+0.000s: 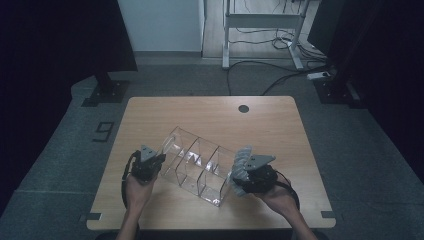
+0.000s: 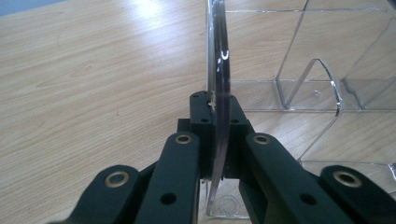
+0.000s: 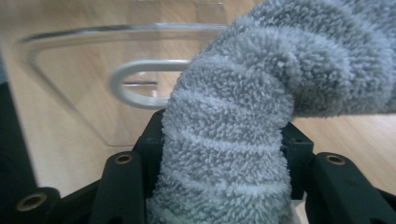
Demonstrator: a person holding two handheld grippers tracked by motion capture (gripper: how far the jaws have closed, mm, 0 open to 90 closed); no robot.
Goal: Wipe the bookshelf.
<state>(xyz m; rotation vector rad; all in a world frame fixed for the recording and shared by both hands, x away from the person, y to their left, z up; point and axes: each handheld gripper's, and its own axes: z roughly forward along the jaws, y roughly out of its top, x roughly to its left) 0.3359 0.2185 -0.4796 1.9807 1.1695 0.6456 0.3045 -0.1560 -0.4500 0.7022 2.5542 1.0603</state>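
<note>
At a pale wooden table (image 1: 210, 112), a person wipes down a clear plastic organiser with three open compartments (image 1: 197, 167), which lies at a slant across the near half of the tabletop, one end toward the left hand and the other toward the right. The left gripper (image 1: 150, 161) pins the organiser's left end wall: in the left gripper view its black jaws are pressed tight on the thin clear end wall (image 2: 219, 70), which runs edge-on between them, steadying the piece against the table. The right gripper (image 1: 247, 167) works at the opposite end, its jaws pinching a fluffy grey ribbed cloth (image 3: 243, 140) that bulges out between them and folds over to one side; in the right gripper view the cloth sits just in front of the curved cut-out lip of the organiser's nearest compartment (image 3: 140, 88), whether touching it or just short of it cannot be told. By the look of things the cleaning is under way at the right-hand end, with the middle and left compartments yet to be reached. The next move seems to call for drawing the cloth along the plastic walls and into the compartment while the left grip holds firm, since the light organiser would likely slide or tip if that hold slackened.
</note>
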